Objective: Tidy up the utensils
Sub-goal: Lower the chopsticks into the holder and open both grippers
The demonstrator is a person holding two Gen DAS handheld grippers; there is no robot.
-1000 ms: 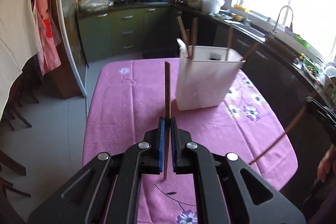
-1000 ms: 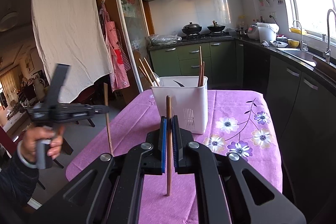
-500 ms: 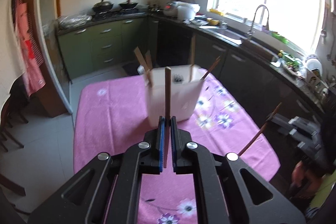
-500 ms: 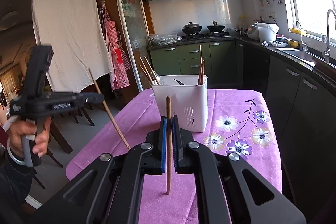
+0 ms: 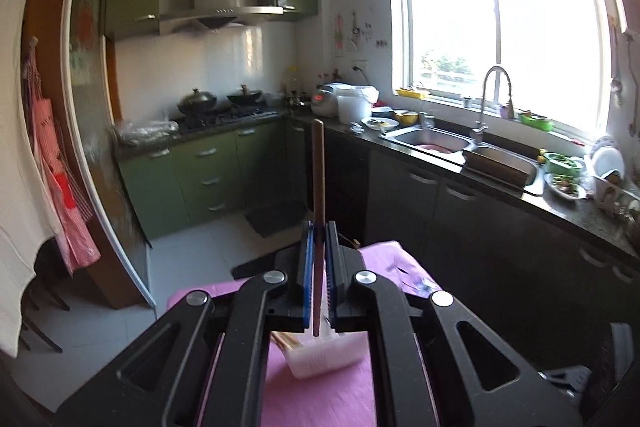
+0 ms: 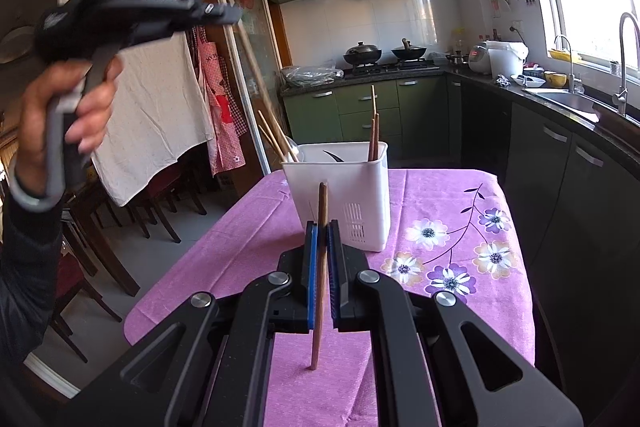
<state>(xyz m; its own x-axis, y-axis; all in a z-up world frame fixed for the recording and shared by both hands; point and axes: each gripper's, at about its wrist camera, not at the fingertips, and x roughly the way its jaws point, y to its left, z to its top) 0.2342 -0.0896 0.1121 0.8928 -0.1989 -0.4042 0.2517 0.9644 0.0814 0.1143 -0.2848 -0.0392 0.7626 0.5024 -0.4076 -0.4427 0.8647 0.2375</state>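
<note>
My left gripper [image 5: 318, 227] is shut on a brown chopstick [image 5: 318, 171] that stands upright between its jaws. It is raised high above the white utensil holder [image 5: 324, 357], which shows below the jaws. In the right wrist view the left gripper [image 6: 236, 15] is up at the left, its chopstick [image 6: 250, 59] slanting down toward the holder [image 6: 340, 199]. My right gripper [image 6: 321, 227] is shut on another brown chopstick [image 6: 320, 267], held upright over the pink tablecloth [image 6: 440, 195] in front of the holder. Several chopsticks stand in the holder.
The table is small, with edges close on all sides. A dark counter with a sink [image 5: 436, 143] runs along the right. Chairs [image 6: 120, 219] and a hanging white cloth [image 6: 148, 99] are to the left of the table.
My left gripper has risen and tilted up, so the holder dropped from the view's middle to under the jaws. Its chopstick swung toward the holder. The right gripper has stayed put.
</note>
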